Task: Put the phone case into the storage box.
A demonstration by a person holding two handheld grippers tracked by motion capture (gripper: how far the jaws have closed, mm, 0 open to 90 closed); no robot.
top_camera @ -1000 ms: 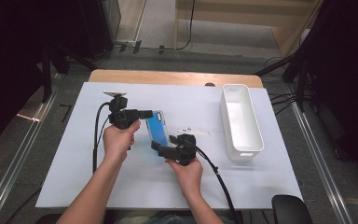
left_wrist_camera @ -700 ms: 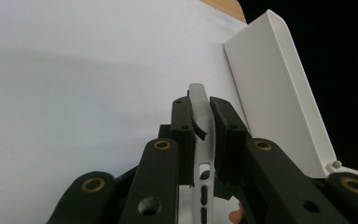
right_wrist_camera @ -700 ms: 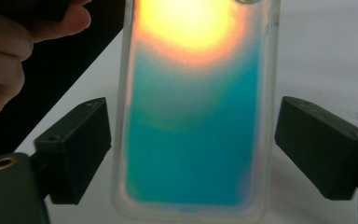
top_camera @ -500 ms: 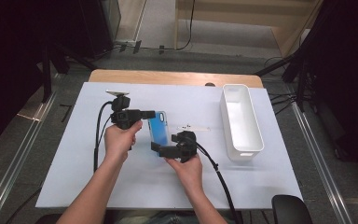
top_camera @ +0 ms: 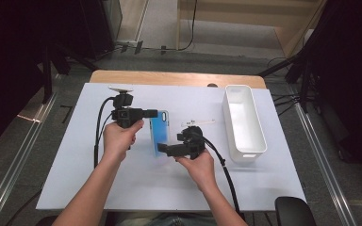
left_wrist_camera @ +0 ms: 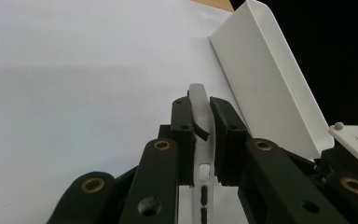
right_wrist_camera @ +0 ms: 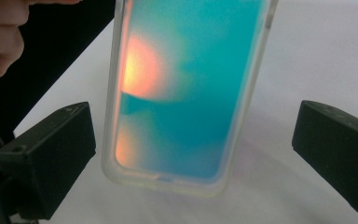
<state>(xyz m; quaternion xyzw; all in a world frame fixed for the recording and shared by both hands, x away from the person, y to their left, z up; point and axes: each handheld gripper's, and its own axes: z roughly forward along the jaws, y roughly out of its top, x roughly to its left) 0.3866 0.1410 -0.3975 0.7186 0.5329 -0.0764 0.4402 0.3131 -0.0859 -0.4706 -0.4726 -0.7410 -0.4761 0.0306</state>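
Observation:
A teal phone case [top_camera: 159, 133] with a translucent rim hangs just above the white table cover. My left gripper [top_camera: 153, 113] is shut on its far edge; in the left gripper view the jaws [left_wrist_camera: 196, 106] pinch the thin translucent rim of the case [left_wrist_camera: 199, 100]. My right gripper [top_camera: 162, 150] is open at the case's near end. In the right gripper view its jaws [right_wrist_camera: 195, 137] stand wide on either side of the case [right_wrist_camera: 189, 84] without touching it.
A long white tray [top_camera: 259, 141] stands at the right of the table, its wall [left_wrist_camera: 261, 70] showing in the left gripper view too. A thin white strip [top_camera: 199, 123] lies between the case and the tray. The white table cover [top_camera: 264, 188] spreads around both hands.
The right hand and its gripper have shifted very slightly by the case's near end. The case stays held in the left gripper at about the same spot.

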